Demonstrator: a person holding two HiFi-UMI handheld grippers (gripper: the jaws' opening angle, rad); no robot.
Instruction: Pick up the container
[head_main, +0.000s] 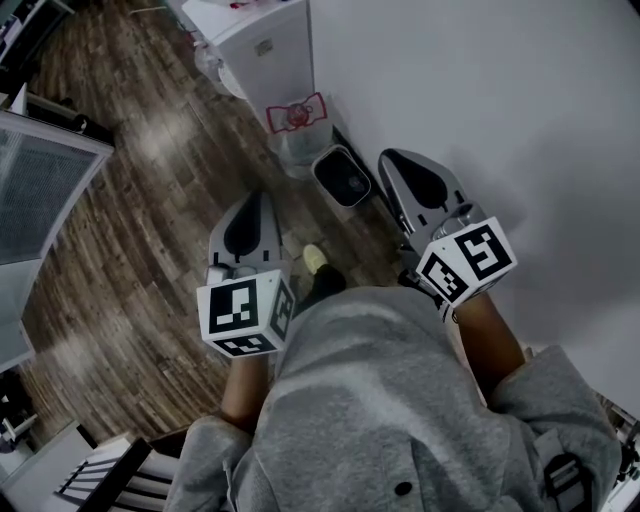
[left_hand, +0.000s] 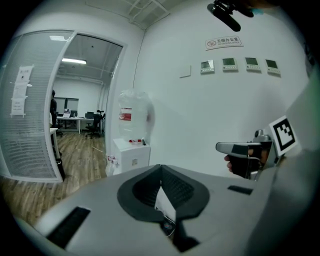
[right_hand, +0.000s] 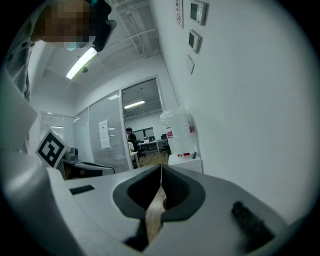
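I see no container in either gripper. A small dark bin with a pale rim (head_main: 342, 177) stands on the wood floor against the white wall, beside a clear bucket with a red label (head_main: 298, 125). Both sit a little ahead of the grippers. My left gripper (head_main: 258, 200) is held out over the floor, its jaws closed together with nothing between them (left_hand: 160, 167). My right gripper (head_main: 392, 160) is level with it near the wall, jaws also together and empty (right_hand: 161, 167). Each gripper shows in the other's view: the right gripper (left_hand: 250, 152), the left gripper (right_hand: 75, 162).
A white water dispenser (head_main: 265, 50) with a clear bottle (left_hand: 132, 115) stands against the wall ahead. A glass partition (head_main: 40, 190) lines the left side, with an open doorway (left_hand: 82, 110) onto desks beyond. The white wall (head_main: 480, 100) runs close on the right.
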